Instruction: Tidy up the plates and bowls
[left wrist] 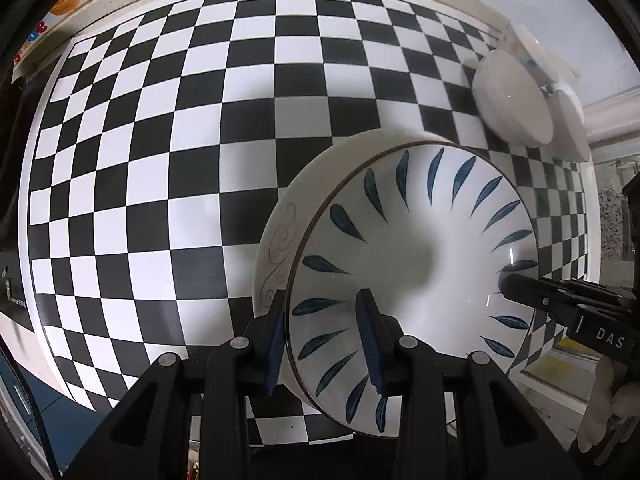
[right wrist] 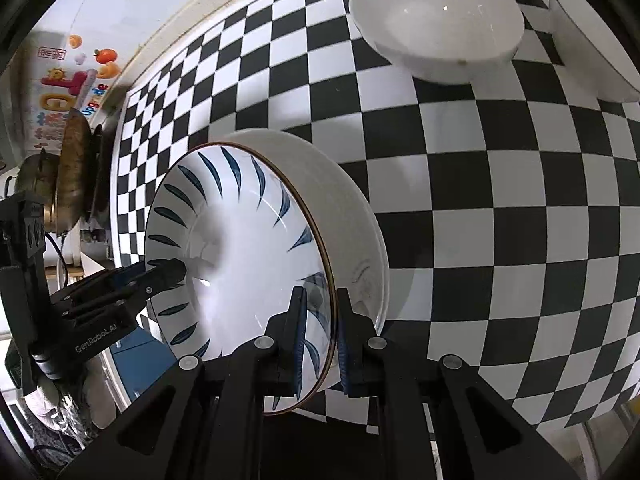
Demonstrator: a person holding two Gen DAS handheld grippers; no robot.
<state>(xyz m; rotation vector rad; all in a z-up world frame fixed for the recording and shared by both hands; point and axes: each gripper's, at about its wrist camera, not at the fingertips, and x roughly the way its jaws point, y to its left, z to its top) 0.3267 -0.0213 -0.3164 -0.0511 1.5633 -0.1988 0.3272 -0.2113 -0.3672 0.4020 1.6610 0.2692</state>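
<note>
Leaf-patterned bowl [left wrist: 420, 264] empty; white bowl [right wrist: 438, 20] empty.

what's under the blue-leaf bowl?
A white dish nests directly beneath the blue-leaf bowl; its rim shows. Below that, checkered tablecloth. The dish's inside is covered.

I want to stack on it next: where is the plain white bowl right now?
The plain white bowl stands upright on the checkered tablecloth, top right in the right wrist view, beyond the leaf-patterned plate.
</note>
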